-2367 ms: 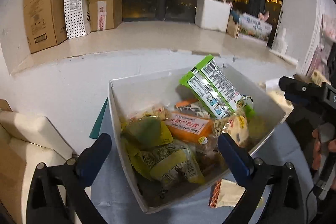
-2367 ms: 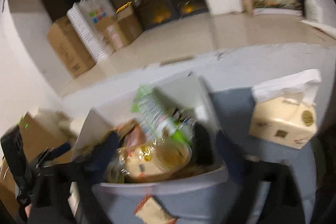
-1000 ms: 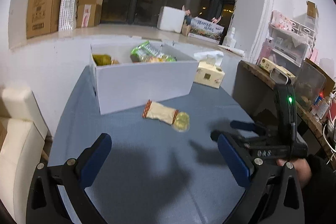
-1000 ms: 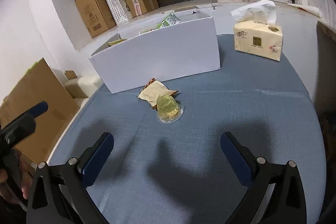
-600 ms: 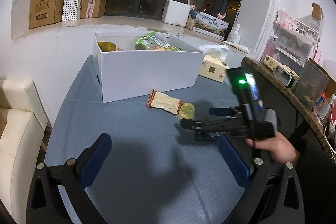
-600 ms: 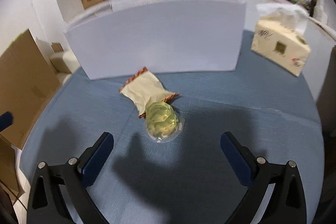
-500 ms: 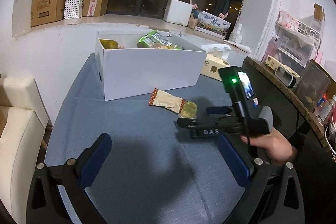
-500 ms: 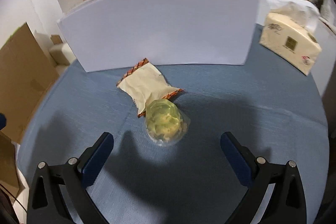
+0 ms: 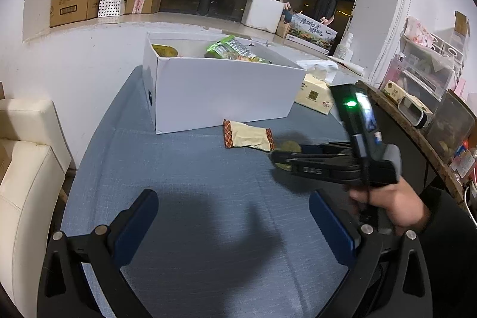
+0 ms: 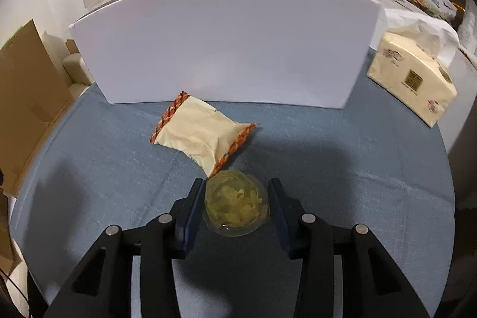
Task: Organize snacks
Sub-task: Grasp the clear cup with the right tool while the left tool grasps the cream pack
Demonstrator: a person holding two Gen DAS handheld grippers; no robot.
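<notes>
Straddling the jelly cup (image 10: 236, 203) on the blue worktop (image 10: 357, 169) with our right claw (image 10: 237, 200), fingers apart and not yet clamped, beige snack packet (image 10: 199, 133) touching at 11 o'clock, white box (image 10: 226, 43) at 12, our left claw (image 9: 235, 224) hanging wide apart.

Left wrist looks across the table (image 9: 190, 184); right wrist, apparently lower and closer, shares it.

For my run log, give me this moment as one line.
right gripper: closing around jelly cup | left gripper: open, idle | beige packet: on table
</notes>
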